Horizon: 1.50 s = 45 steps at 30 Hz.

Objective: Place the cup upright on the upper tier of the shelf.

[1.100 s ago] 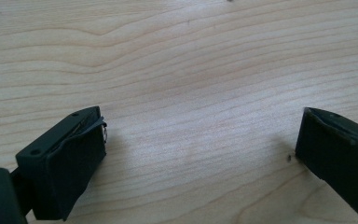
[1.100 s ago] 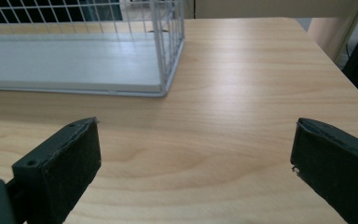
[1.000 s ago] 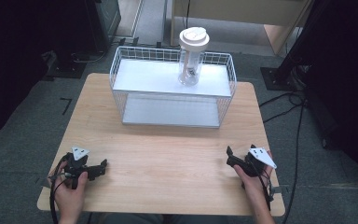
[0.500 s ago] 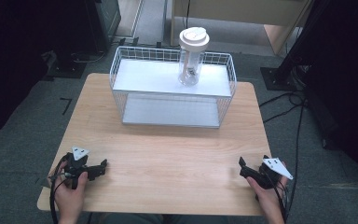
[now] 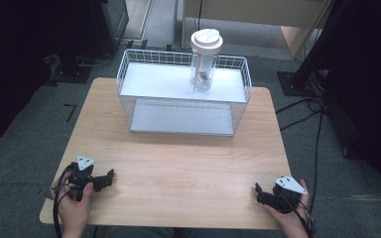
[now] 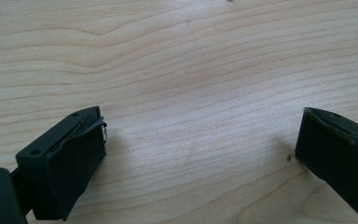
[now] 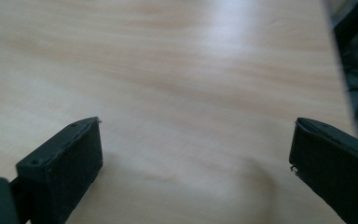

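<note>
Both grippers are down at the near edge of the surface [image 5: 178, 163], one toward each corner. My left gripper [image 5: 110, 176] sits by the near left corner, jaws spread wide with nothing but bare wood grain between them in the left gripper view [image 6: 200, 154] — released, holding nothing. My right gripper [image 5: 258, 191] is by the near right corner, the hand cupped under it at the very edge. Its jaws have just been opening a touch further, and the right gripper view [image 7: 196, 154] shows them wide apart over plain wood — empty too.

The bottle [image 5: 203, 67] is well away from both, at the far edge. It stands upright on the top shelf of the white wire basket [image 5: 238, 106], right of that shelf's middle, white lid on, clear body with something small inside that I can't make out. The lower shelf sits on the surface, facing me.
</note>
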Each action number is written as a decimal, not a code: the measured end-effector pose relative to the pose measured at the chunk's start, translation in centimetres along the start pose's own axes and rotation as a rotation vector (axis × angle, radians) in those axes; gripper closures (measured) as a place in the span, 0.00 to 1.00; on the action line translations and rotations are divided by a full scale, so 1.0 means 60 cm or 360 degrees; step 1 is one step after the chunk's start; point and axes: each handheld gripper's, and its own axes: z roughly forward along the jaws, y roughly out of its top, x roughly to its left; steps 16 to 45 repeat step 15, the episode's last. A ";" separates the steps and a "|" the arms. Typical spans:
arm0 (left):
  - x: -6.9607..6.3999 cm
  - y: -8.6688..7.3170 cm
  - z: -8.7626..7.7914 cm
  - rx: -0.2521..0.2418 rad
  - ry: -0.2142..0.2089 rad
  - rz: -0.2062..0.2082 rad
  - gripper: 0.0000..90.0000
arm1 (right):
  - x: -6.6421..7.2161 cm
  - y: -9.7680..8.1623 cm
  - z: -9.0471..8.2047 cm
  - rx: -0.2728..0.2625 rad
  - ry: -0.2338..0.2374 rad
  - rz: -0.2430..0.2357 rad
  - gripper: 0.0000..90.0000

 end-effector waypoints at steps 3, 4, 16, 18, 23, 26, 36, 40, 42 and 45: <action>0.000 0.000 0.000 -0.0001 0.0000 0.0000 0.02 | 0.000 -0.002 0.003 0.0106 0.0120 0.0042 0.00; 0.000 0.000 0.000 0.0000 0.0001 -0.0001 0.02 | -0.003 -0.003 0.003 0.0123 0.0164 0.0060 0.00; 0.000 0.000 0.000 0.0000 0.0000 0.0000 0.02 | -0.003 -0.003 0.003 0.0124 0.0168 0.0054 0.00; 0.000 0.000 0.000 0.0000 0.0000 0.0000 0.02 | -0.003 -0.003 0.003 0.0124 0.0168 0.0054 0.00; 0.000 0.000 0.000 0.0000 0.0000 0.0000 0.02 | -0.003 -0.003 0.003 0.0124 0.0168 0.0054 0.00; 0.000 0.000 0.000 0.0000 0.0000 0.0000 0.02 | -0.003 -0.003 0.003 0.0124 0.0168 0.0054 0.00; 0.000 0.000 0.000 0.0000 0.0000 0.0000 0.02 | -0.003 -0.003 0.003 0.0124 0.0168 0.0054 0.00; 0.000 0.000 0.000 0.0000 0.0000 0.0000 0.02 | -0.003 -0.003 0.003 0.0124 0.0168 0.0054 0.00; 0.000 0.000 0.000 0.0000 0.0000 0.0000 0.02 | -0.003 -0.003 0.003 0.0124 0.0168 0.0054 0.00; 0.000 0.000 0.000 0.0000 0.0000 0.0000 0.02 | -0.003 -0.003 0.003 0.0124 0.0168 0.0054 0.00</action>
